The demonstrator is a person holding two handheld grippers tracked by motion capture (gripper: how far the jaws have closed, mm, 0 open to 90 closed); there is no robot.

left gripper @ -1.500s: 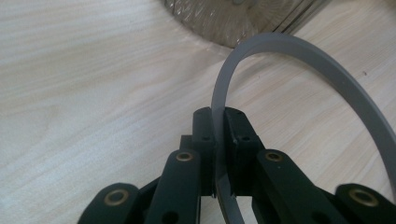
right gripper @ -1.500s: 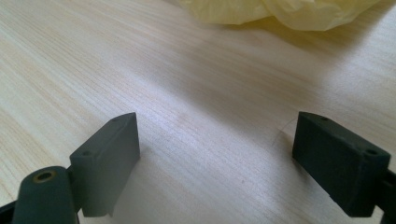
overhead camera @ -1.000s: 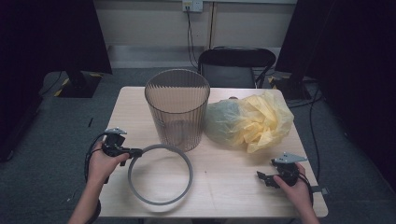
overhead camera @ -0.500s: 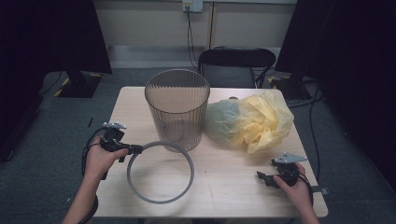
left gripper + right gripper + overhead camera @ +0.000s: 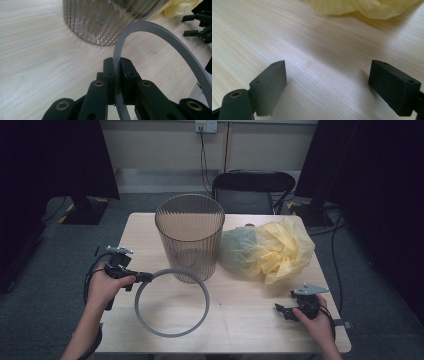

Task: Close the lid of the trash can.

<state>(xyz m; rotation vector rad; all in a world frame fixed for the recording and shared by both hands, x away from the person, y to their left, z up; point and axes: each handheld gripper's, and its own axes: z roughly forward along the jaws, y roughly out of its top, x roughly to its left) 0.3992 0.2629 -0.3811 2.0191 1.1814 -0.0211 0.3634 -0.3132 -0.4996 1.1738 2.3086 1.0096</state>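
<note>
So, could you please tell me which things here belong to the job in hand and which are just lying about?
In the job:
- grey ring, clamped in the left gripper
- ribbed bin behind it
- yellow bag beside the bin, probably its liner

Lying about:
- black chair beyond the table
- right gripper, open, resting on the table

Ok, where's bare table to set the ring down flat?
Bare wood lies between the ring and the right gripper, and left of the bin toward the table edge. Crowded: bin and bag at the back.
</note>
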